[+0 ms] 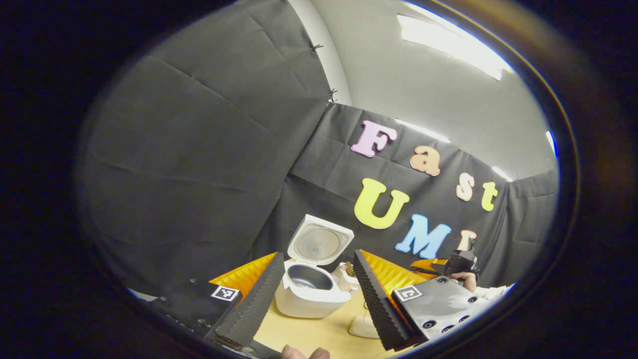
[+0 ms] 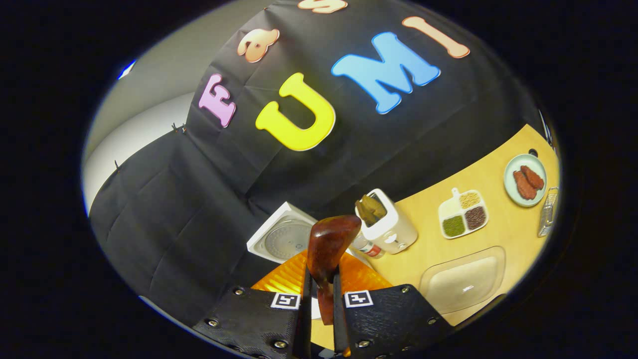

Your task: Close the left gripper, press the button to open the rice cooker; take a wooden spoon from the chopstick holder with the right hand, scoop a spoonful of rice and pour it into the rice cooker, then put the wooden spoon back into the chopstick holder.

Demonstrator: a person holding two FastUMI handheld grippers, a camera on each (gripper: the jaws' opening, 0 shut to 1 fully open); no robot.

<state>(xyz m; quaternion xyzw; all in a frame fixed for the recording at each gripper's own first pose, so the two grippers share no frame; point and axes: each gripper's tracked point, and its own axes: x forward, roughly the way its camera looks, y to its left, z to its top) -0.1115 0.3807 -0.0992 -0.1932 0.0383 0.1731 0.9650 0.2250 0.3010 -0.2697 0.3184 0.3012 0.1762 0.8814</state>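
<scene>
— Closest to us in the right gripper view, our right gripper [image 2: 320, 299] has its two fingers pressed together on the handle of the wooden spoon [image 2: 329, 249], the bowl of the spoon standing up above the fingertips.

— And in the left gripper view we see the left gripper [image 1: 319, 294] spread wide, nothing between its fingers.

— Through that gap sits the rice cooker [image 1: 311, 289] on the pale wooden surface [image 1: 324, 331], its lid [image 1: 320, 240] swung up and the inner pot showing.

— In the right gripper view we find the lid just behind the spoon, and the white chopstick holder [image 2: 386, 224] beside it to the right.

— Farther right on the surface we have a clear tray of rice [image 2: 463, 279], a divided dish of grains [image 2: 462, 213] and a round plate [image 2: 525, 179] holding reddish pieces.

— Whether the spoon carries any rice, we cannot tell.
</scene>
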